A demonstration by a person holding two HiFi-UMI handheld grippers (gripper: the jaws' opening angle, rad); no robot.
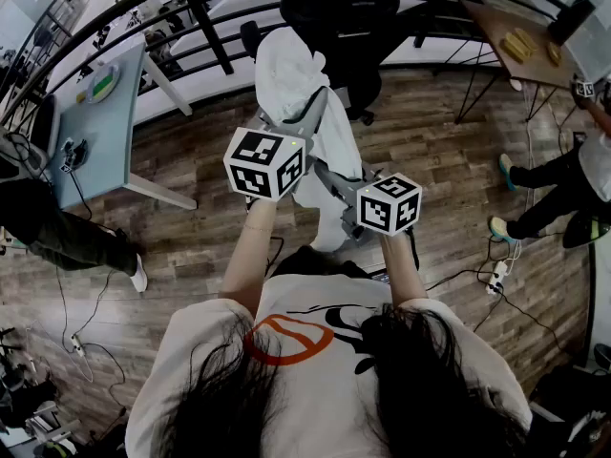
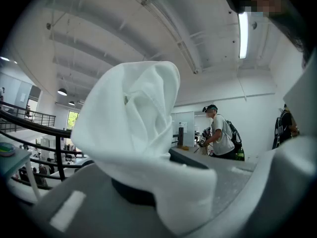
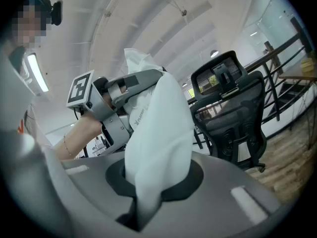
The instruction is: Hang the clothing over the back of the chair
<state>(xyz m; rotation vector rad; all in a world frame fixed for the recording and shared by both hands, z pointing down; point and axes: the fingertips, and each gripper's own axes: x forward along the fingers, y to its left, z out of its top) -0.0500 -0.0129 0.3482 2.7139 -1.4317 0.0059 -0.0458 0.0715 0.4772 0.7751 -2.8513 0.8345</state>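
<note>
The left gripper point(image 2: 146, 196) and right gripper point(image 3: 144, 195) are each clamped on the white clothing point(image 1: 294, 82), held up just short of the chair point(image 1: 349, 19), so draping it over the chair's back seems still to do.

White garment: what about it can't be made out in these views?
- Head view: white garment partly hidden behind left hand-held gripper and right hand-held gripper.
- Left gripper view: chair not visible; the bunched garment fills the middle.
- All views: garment type and sleeves, too crumpled to tell.
</note>
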